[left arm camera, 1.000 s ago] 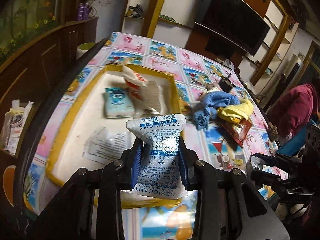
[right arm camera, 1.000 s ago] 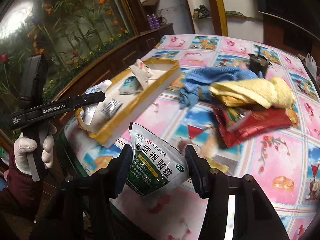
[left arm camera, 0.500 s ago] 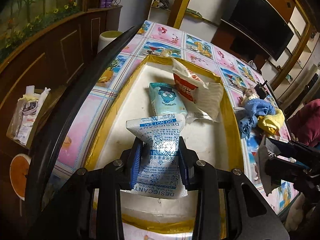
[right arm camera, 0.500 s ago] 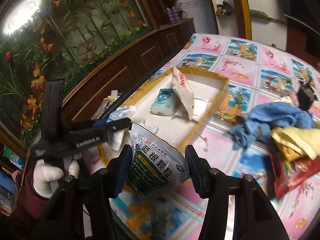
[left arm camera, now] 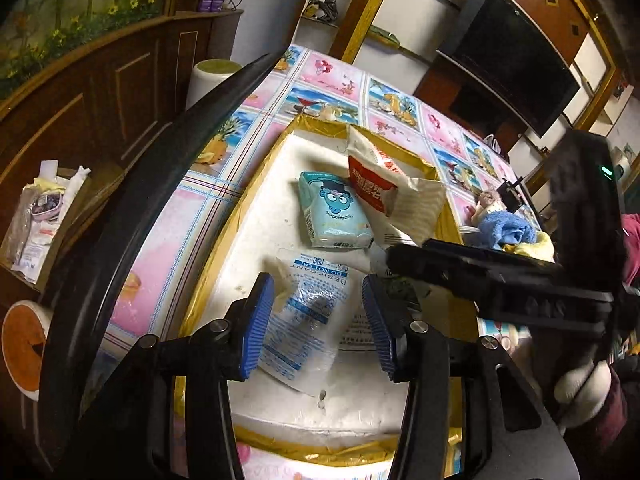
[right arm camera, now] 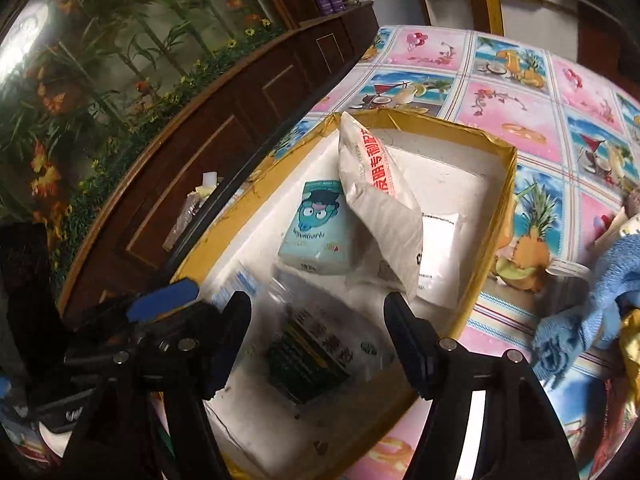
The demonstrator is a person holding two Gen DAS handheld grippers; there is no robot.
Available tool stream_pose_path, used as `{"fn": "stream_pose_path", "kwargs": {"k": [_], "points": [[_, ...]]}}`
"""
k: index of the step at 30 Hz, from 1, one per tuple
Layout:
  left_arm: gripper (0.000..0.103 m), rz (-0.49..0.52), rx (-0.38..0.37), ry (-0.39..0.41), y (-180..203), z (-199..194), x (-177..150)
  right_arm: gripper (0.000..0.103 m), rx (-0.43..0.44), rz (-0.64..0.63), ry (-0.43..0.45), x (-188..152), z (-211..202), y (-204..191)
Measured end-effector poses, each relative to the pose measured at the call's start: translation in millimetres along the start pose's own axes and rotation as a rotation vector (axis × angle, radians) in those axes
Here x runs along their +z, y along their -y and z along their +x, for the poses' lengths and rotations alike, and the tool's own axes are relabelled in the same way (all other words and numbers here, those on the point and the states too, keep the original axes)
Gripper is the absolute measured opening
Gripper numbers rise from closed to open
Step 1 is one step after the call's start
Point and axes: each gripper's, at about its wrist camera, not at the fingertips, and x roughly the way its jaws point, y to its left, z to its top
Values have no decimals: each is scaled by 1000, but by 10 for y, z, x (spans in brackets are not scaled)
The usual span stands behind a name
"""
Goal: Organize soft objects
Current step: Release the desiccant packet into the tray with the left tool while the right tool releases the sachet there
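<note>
A white foam tray with a gold-taped rim (left arm camera: 224,264) (right arm camera: 500,200) sits on the patterned table. My left gripper (left arm camera: 318,320) is open just above the white-and-blue desiccant packet (left arm camera: 304,320), which lies loose in the tray. My right gripper (right arm camera: 318,340) is open over the green-and-white medicine pouch (right arm camera: 316,356), blurred, in the tray's near end. A pale blue cartoon-face pack (left arm camera: 334,216) (right arm camera: 316,232) and a white bag with red print (left arm camera: 384,196) (right arm camera: 380,208) lie farther in. The right gripper's body (left arm camera: 500,280) crosses the left wrist view.
A blue cloth (left arm camera: 506,232) (right arm camera: 592,300) and a yellow cloth (left arm camera: 536,244) lie on the table right of the tray. The dark table edge (left arm camera: 140,200) runs along the left, with a wooden cabinet (right arm camera: 200,128) beyond it.
Both grippers opened over the tray. The desiccant packet left my left gripper and the green pouch left my right gripper; both now lie in the tray.
</note>
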Motion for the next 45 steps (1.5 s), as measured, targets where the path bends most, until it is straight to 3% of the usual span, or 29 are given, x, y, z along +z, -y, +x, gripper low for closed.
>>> {"fn": "stream_pose_path", "kwargs": {"k": [5, 9, 11, 15, 18, 22, 26, 30, 32, 35, 37, 39, 41, 43, 45], "points": [[46, 45, 13, 38, 79, -124, -57, 69, 48, 66, 5, 247, 112, 138], [46, 50, -4, 27, 122, -151, -104, 69, -32, 118, 78, 474, 69, 341], [46, 62, -8, 28, 153, -172, -130, 69, 11, 153, 103, 448, -54, 449], [46, 85, -25, 38, 239, -211, -171, 69, 14, 132, 154, 240, -488, 586], [46, 99, -58, 42, 320, -239, -226, 69, -71, 109, 232, 49, -975, 805], [46, 125, -84, 33, 493, -214, -288, 72, -297, 147, 285, -179, -1451, 1338], [46, 154, -104, 19, 736, -202, -352, 72, -388, 312, 274, -309, -1613, 1985], [46, 178, -107, 8, 953, -226, -426, 73, -472, 388, 276, -283, -1570, 2400], [46, 189, -106, 0, 1047, -249, -472, 73, -468, 379, 228, -273, -1500, 2519], [46, 215, -99, 1, 1145, -286, -527, 73, -439, 262, 166, -357, -1506, 2309], [46, 219, -105, -8, 1203, -262, -544, 73, -276, 194, 137, -512, -1546, 2069], [46, 208, -124, -26, 1261, -213, -553, 73, -76, 111, 45, -676, -1472, 1791], [46, 203, -152, -44, 1329, -190, -578, 71, 16, 33, -21, -849, -1442, 1552], [46, 221, -163, -48, 1415, -194, -619, 72, 2, 17, 30, -961, -1608, 1483], [46, 244, -160, -49, 1493, -197, -667, 72, -90, 92, 123, -984, -1824, 1622]]}}
